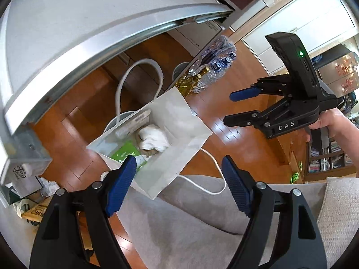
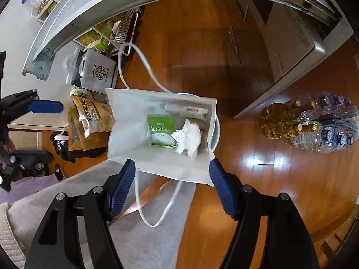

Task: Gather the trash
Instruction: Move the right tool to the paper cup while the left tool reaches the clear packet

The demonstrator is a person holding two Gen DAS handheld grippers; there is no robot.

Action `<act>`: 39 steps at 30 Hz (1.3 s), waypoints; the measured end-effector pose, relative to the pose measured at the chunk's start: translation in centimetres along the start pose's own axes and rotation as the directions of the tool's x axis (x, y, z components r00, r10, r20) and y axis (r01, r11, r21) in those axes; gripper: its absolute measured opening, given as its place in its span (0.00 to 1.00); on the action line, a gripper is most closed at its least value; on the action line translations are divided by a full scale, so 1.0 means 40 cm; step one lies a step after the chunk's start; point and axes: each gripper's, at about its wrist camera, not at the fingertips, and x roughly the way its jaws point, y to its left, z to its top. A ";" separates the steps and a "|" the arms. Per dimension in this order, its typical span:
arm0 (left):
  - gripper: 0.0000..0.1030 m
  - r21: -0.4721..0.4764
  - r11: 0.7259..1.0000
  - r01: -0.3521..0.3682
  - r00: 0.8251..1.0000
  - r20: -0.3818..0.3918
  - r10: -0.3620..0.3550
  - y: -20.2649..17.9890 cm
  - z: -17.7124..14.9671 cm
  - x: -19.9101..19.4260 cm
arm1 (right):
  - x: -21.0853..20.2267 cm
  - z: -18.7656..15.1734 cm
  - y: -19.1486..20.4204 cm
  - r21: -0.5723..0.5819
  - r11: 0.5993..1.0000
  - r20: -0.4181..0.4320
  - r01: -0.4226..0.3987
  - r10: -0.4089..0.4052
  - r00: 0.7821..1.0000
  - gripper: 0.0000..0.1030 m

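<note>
The white paper bag [image 2: 134,132] stands open on the wood floor and already holds a green Jagabee packet [image 2: 160,130], a crumpled tissue [image 2: 189,137] and a barcoded box [image 2: 186,109], so a drop looks complete. Both tools hover above the bag, spread and empty: the right gripper [image 2: 171,186] directly over its near rim, the left gripper [image 1: 178,183] beside it. The next move likely calls for seeking more trash.

"Jagabee" in white on green snack packet [image 2: 161,130], inside white paper bag [image 2: 125,121]. "DAS" in white on black body of right gripper [image 1: 233,107]. Other print illegible.
</note>
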 end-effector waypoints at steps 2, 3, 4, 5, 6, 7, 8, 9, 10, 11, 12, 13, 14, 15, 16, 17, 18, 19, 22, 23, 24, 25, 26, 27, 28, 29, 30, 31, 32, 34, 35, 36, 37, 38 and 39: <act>0.76 -0.007 1.000 -0.006 1.000 0.004 0.006 0.009 -0.005 -0.013 | -0.024 -0.001 0.007 -0.002 1.000 0.019 0.003 -0.003 1.000 0.66; 0.76 -0.008 1.000 -0.013 1.000 0.006 0.013 0.019 -0.011 -0.017 | -0.035 -0.001 0.010 -0.006 1.000 0.028 0.007 -0.006 1.000 0.67; 0.76 -0.009 1.000 -0.018 1.000 0.006 0.018 0.013 -0.012 -0.027 | -0.057 0.000 0.018 -0.014 1.000 0.044 0.015 -0.014 0.999 0.67; 0.76 -0.009 1.000 -0.021 1.000 0.007 0.021 0.012 -0.014 -0.040 | -0.077 0.002 0.023 -0.022 0.999 0.058 0.024 -0.022 0.998 0.67; 0.76 -0.005 1.000 -0.024 1.000 0.012 0.024 0.006 -0.018 -0.059 | -0.113 0.006 0.037 -0.038 0.998 0.087 0.050 -0.046 0.995 0.68; 0.76 0.003 1.000 -0.025 0.999 0.021 0.025 0.000 -0.021 -0.078 | -0.142 0.011 0.049 -0.053 0.995 0.112 0.081 -0.074 0.991 0.69; 0.76 0.015 1.000 -0.025 0.999 0.037 0.024 -0.010 -0.024 -0.101 | -0.176 0.016 0.062 -0.071 0.990 0.146 0.119 -0.108 0.983 0.74; 0.76 0.036 0.999 -0.038 0.997 0.068 0.035 -0.025 -0.026 -0.135 | -0.229 0.024 0.085 -0.099 0.982 0.207 0.164 -0.141 0.968 0.75; 0.76 0.054 0.997 -0.058 0.993 0.107 0.052 -0.039 -0.024 -0.168 | -0.264 0.031 0.099 -0.113 0.977 0.249 0.182 -0.150 0.957 0.80; 0.76 0.068 0.994 -0.082 0.984 0.166 0.070 -0.051 -0.019 -0.216 | -0.306 0.041 0.114 -0.122 0.972 0.300 0.199 -0.154 0.941 0.87; 0.76 0.069 0.993 -0.098 0.976 0.204 0.082 -0.053 -0.012 -0.245 | -0.341 0.052 0.127 -0.124 0.970 0.346 0.210 -0.156 0.925 0.90; 0.78 0.063 0.990 -0.126 0.963 0.249 0.106 -0.053 -0.001 -0.280 | -0.380 0.074 0.141 -0.117 0.970 0.397 0.213 -0.151 0.906 0.93; 0.81 0.045 0.983 -0.179 0.939 0.305 0.157 -0.045 0.020 -0.319 | -0.403 0.095 0.144 -0.108 0.973 0.423 0.203 -0.140 0.895 0.94; 0.88 0.029 0.975 -0.221 0.920 0.339 0.199 -0.041 0.037 -0.340 | -0.425 0.128 0.146 -0.087 0.981 0.452 0.175 -0.118 0.884 0.94; 0.89 0.011 0.963 -0.269 0.892 0.379 0.245 -0.030 0.056 -0.366 | -0.433 0.154 0.143 -0.066 0.987 0.465 0.149 -0.101 0.880 0.94; 0.89 -0.006 0.953 -0.304 0.867 0.412 0.280 -0.016 0.078 -0.387 | -0.436 0.183 0.136 -0.034 0.992 0.470 0.122 -0.092 0.878 0.94; 0.89 -0.030 0.941 -0.338 0.840 0.441 0.316 0.008 0.109 -0.408 | -0.434 0.226 0.126 0.022 0.996 0.466 0.084 -0.085 0.881 0.94; 0.89 -0.048 0.931 -0.362 0.824 0.450 0.344 0.025 0.132 -0.416 | -0.430 0.253 0.117 0.056 0.997 0.466 0.050 -0.070 0.882 0.94; 0.89 -0.064 0.892 -0.448 0.770 0.479 0.421 0.076 0.216 -0.428 | -0.409 0.350 0.090 0.178 0.984 0.463 -0.021 -0.065 0.884 0.94; 0.89 -0.061 0.885 -0.462 0.762 0.484 0.431 0.097 0.237 -0.427 | -0.399 0.372 0.088 0.200 0.980 0.459 -0.019 -0.076 0.885 0.94; 0.89 -0.051 0.881 -0.470 0.759 0.487 0.432 0.121 0.267 -0.420 | -0.388 0.400 0.079 0.227 0.974 0.453 -0.014 -0.093 0.887 0.94; 0.89 -0.042 0.879 -0.474 0.760 0.485 0.433 0.137 0.289 -0.414 | -0.375 0.416 0.071 0.246 0.969 0.446 -0.013 -0.102 0.889 0.94; 0.89 -0.027 0.877 -0.480 0.762 0.482 0.432 0.149 0.310 -0.409 | -0.361 0.440 0.062 0.273 0.962 0.433 -0.016 -0.108 0.895 0.94; 0.89 -0.002 0.871 -0.492 0.767 0.473 0.435 0.165 0.335 -0.396 | -0.351 0.456 0.055 0.300 0.954 0.421 -0.027 -0.107 0.901 0.94; 0.89 0.021 0.861 -0.508 0.770 0.459 0.443 0.178 0.358 -0.381 | -0.341 0.476 0.045 0.330 0.943 0.415 -0.048 -0.099 0.905 0.94; 0.89 0.039 0.856 -0.516 0.774 0.451 0.445 0.182 0.367 -0.370 | -0.330 0.494 0.038 0.360 0.931 0.411 -0.063 -0.098 0.906 0.94; 0.89 0.068 0.853 -0.518 0.783 0.440 0.440 0.193 0.382 -0.359 | -0.319 0.511 0.031 0.394 0.917 0.398 -0.067 -0.104 0.911 0.94; 0.89 0.090 0.850 -0.519 0.788 0.437 0.435 0.203 0.397 -0.351 | -0.308 0.528 0.028 0.418 0.905 0.388 -0.072 -0.106 0.916 0.94; 0.89 0.106 0.847 -0.520 0.791 0.435 0.431 0.208 0.405 -0.349 | -0.303 0.538 0.028 0.432 0.899 0.387 -0.079 -0.105 0.916 0.94; 0.89 0.142 0.844 -0.518 0.802 0.423 0.421 0.224 0.431 -0.330 | -0.289 0.572 0.024 0.467 0.880 0.380 -0.084 -0.115 0.918 0.94; 0.89 0.155 0.844 -0.513 0.808 0.420 0.413 0.231 0.441 -0.325 | -0.280 0.590 0.021 0.483 0.872 0.375 -0.082 -0.121 0.919 0.94; 0.89 0.172 0.846 -0.504 0.816 0.416 0.401 0.239 0.452 -0.317 | -0.272 0.604 0.018 0.497 0.864 0.370 -0.076 -0.132 0.920 0.94; 0.89 0.184 0.845 -0.502 0.819 0.415 0.396 0.245 0.460 -0.310 | -0.263 0.622 0.014 0.513 0.856 0.360 -0.067 -0.144 0.922 0.94; 0.89 0.203 0.843 -0.498 0.825 0.411 0.388 0.251 0.472 -0.300 | -0.254 0.639 0.012 0.523 0.850 0.351 -0.064 -0.146 0.925 0.94; 0.89 0.215 0.842 -0.494 0.829 0.408 0.382 0.254 0.480 -0.294 | -0.251 0.647 0.010 0.527 0.848 0.346 -0.061 -0.149 0.926 0.94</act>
